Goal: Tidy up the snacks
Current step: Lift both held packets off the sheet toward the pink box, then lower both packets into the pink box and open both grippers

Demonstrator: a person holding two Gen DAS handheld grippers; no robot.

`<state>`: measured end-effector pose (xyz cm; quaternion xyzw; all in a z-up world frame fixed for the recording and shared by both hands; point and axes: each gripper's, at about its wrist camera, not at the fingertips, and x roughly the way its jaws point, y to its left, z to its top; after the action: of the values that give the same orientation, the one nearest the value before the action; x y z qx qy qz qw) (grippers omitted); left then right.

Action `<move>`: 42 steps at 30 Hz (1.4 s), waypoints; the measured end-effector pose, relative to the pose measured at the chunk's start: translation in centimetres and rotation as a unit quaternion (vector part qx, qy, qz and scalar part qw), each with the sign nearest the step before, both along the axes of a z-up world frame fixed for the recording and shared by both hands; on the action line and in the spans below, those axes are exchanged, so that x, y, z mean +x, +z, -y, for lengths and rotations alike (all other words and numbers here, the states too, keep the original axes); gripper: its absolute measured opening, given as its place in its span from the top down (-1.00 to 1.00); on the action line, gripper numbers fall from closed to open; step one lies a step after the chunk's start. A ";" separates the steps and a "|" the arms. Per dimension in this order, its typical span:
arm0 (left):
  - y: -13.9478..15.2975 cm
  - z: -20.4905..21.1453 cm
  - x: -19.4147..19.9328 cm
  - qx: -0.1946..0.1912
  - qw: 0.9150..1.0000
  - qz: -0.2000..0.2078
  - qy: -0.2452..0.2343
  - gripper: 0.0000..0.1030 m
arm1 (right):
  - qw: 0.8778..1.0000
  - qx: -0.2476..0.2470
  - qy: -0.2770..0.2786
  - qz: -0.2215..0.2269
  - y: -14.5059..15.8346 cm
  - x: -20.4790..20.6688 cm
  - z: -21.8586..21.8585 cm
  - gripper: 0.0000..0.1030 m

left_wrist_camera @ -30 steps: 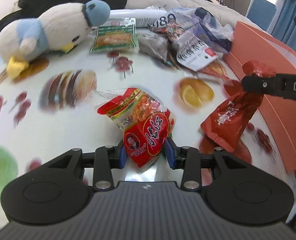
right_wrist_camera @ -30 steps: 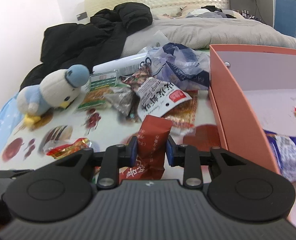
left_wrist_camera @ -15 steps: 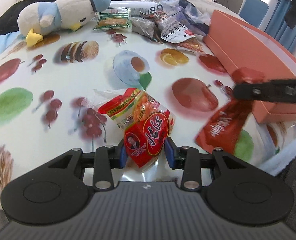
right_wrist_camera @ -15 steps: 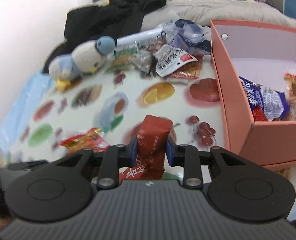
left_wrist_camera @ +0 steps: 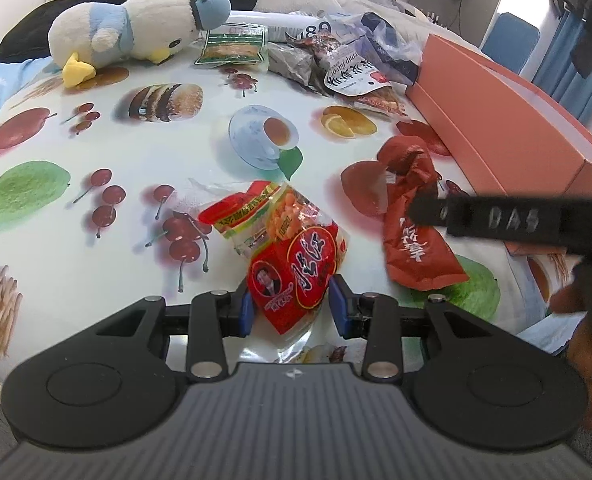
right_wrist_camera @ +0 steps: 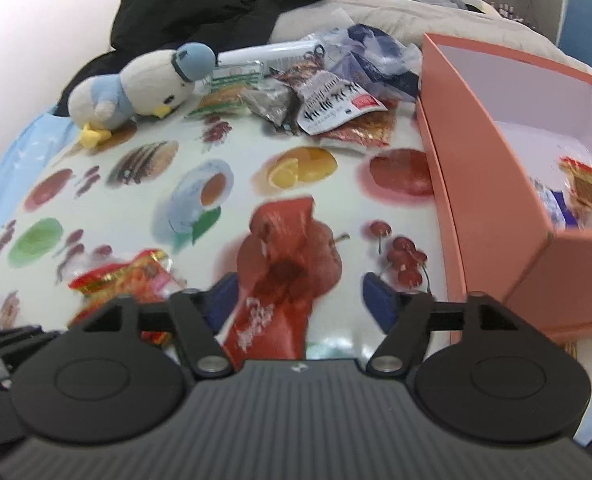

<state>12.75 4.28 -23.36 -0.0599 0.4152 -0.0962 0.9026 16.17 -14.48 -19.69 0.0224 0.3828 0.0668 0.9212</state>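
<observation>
The left gripper [left_wrist_camera: 290, 306] is clamped on a red-and-yellow snack bag [left_wrist_camera: 286, 252] over the fruit-print cloth [left_wrist_camera: 76, 280]; at its three o'clock the right gripper [right_wrist_camera: 298, 300] has just been opening, its pads clear of the dark red packet [right_wrist_camera: 284, 264] between them; the orange box [right_wrist_camera: 492, 184] stands at two o'clock.

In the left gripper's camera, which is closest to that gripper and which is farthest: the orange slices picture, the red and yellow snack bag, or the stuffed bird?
1. Red and yellow snack bag: between the left gripper's pads.
2. Orange slices picture: printed on the cloth, farther up and right.
3. Stuffed bird: far back, on the left.
</observation>
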 end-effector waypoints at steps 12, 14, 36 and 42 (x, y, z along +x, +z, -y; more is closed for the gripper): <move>0.0 -0.5 1.1 -0.071 0.996 -0.011 0.046 0.25 | 0.999 -0.011 0.034 -0.007 -2.4 0.3 -1.7 0.09; 0.0 -0.3 1.5 -0.082 0.995 -0.015 0.050 0.26 | 0.999 -0.011 0.035 -0.007 -2.2 0.3 -1.7 0.12; 3.2 0.9 0.5 -0.081 0.994 -0.010 0.070 0.80 | 0.999 0.018 0.034 0.007 1.4 -2.4 1.7 0.21; 6.0 1.5 -0.3 -0.069 0.995 -0.001 0.072 0.81 | 0.999 0.032 0.037 0.014 3.0 -3.7 2.5 0.22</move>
<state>12.41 2.75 -17.39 -0.1522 0.4030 -0.0592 0.9005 12.51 -17.02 -16.68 0.0371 0.3677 0.1133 0.9223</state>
